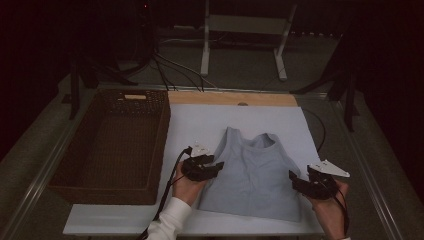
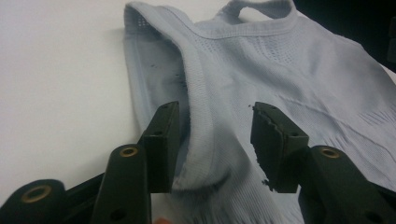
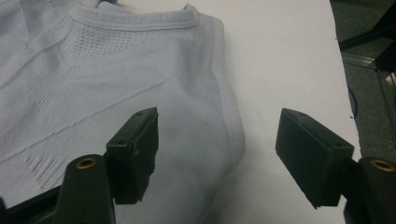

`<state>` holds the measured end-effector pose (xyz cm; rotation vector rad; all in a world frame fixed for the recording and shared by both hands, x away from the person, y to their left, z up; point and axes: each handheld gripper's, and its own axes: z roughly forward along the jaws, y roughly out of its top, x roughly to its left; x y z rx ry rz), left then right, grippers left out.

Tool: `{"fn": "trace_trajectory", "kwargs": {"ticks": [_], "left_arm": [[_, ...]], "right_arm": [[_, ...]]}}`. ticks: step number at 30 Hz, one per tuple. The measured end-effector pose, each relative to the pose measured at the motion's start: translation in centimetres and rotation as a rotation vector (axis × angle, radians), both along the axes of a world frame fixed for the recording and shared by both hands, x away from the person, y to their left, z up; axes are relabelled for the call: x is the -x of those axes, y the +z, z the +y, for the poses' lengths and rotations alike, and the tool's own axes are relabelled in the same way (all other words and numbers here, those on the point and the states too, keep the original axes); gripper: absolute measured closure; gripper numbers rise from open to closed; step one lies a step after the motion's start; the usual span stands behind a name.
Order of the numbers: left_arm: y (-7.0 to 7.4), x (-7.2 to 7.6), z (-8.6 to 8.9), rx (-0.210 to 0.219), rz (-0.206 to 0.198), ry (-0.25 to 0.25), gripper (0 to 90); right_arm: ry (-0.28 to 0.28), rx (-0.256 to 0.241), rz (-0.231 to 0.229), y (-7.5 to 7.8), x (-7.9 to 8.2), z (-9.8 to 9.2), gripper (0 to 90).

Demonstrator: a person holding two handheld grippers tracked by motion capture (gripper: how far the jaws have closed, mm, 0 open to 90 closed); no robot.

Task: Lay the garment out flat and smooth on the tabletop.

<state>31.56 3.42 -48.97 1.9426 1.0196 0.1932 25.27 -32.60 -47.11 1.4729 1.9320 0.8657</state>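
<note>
lying flat beside the wicker basket [image 1: 110,145]: one pale tank top [image 1: 252,172], soft, light. left gripper [image 2: 215,140] and right gripper [image 3: 217,154] both gaping, astride its side hems, the likeliest places to grip.

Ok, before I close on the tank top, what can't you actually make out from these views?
- Basket inside: too dark in the high view to tell if anything lies in it.
- Tank top underside: hidden by its own fabric.
- Left gripper: its jaws straddle the armhole edge, but contact with the cloth is unclear.
- Right gripper: the top's lower hem is cut off by the bottom edge.
</note>
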Motion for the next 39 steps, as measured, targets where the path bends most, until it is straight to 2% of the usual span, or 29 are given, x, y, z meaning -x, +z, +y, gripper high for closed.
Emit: {"fn": "trace_trajectory", "kwargs": {"ticks": [4, 6, 8, 10, 14, 19, 26, 33, 39], "left_arm": [[-0.8, -0.6, -0.5, -0.024, 0.023, 0.003, 47.1], [-1.2, -0.9, -0.6, -0.022, 0.035, -0.001, 48.4], [-1.4, -1.0, -0.6, -0.023, 0.051, -0.025, 58.4], [-1.3, -0.9, -0.6, -0.037, 0.050, -0.047, 73.1], [-0.9, -0.5, -0.4, -0.047, 0.033, -0.059, 84.0], [-0.4, -0.1, 0.1, -0.077, 0.007, -0.052, 85.1], [-0.1, 0.1, 1.6, -0.086, -0.006, -0.015, 85.2], [-0.1, 0.1, 2.6, -0.083, -0.015, 0.013, 85.3], [0.1, 0.3, 3.2, -0.088, -0.031, 0.029, 85.3]], "right_arm": [[0.004, -0.001, -0.001, 0.0, 0.1, 0.0, 30.1], [0.006, 0.000, -0.003, 0.0, 0.1, 0.0, 30.0], [0.006, -0.001, -0.003, 0.1, 0.2, 0.0, 29.9], [0.006, -0.003, -0.004, 0.1, 0.2, 0.0, 29.9], [0.008, -0.004, -0.004, 0.1, 0.3, 0.0, 29.6], [0.010, -0.011, -0.002, 0.0, 0.4, 0.1, 27.5], [0.011, -0.035, 0.015, -0.3, 0.5, 0.1, 27.1], [0.017, -0.033, 0.038, -0.7, 0.5, 0.4, 27.4], [0.029, -0.039, 0.069, -1.2, 0.6, 0.8, 31.3]]}}
